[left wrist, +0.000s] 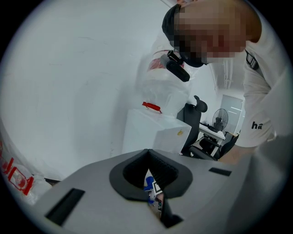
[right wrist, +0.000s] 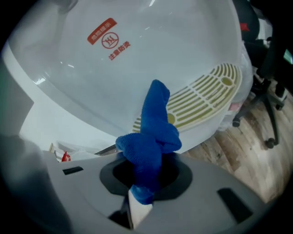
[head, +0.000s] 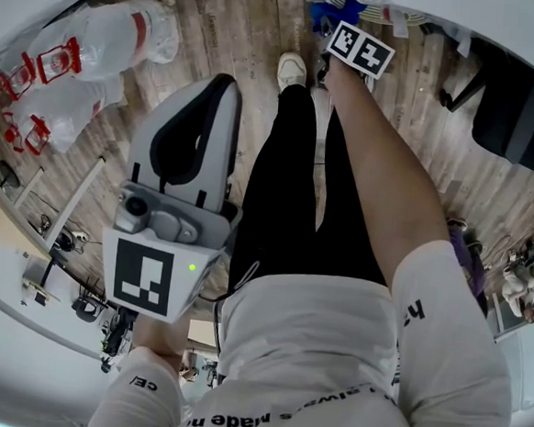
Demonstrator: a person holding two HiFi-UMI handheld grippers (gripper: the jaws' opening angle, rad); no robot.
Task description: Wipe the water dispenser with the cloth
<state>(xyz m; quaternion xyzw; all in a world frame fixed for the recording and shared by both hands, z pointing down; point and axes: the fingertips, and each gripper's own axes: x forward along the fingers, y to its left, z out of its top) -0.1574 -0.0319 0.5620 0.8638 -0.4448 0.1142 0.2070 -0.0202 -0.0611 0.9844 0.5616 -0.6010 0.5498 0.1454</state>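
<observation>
Plainly, in the head view the left tool (head: 219,89) hangs by the person's leg, and the right tool (head: 355,47) reaches down ahead. In the left gripper view, its jaws meet on nothing. In the right gripper view, the jaws clench the blue cloth (right wrist: 153,137). The cloth looks soft, light and bunched, and is probably best pinched deep in its folds. It sits just before the glossy white water dispenser (right wrist: 137,64), which has a slatted vent.

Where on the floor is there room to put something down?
Bare wood floor lies between the plastic bags and the shoe, and again between the arm and the office chair. It's crowded by the dispenser, where the right hand-held gripper clamps the cloth, and along the left edge with cables.
</observation>
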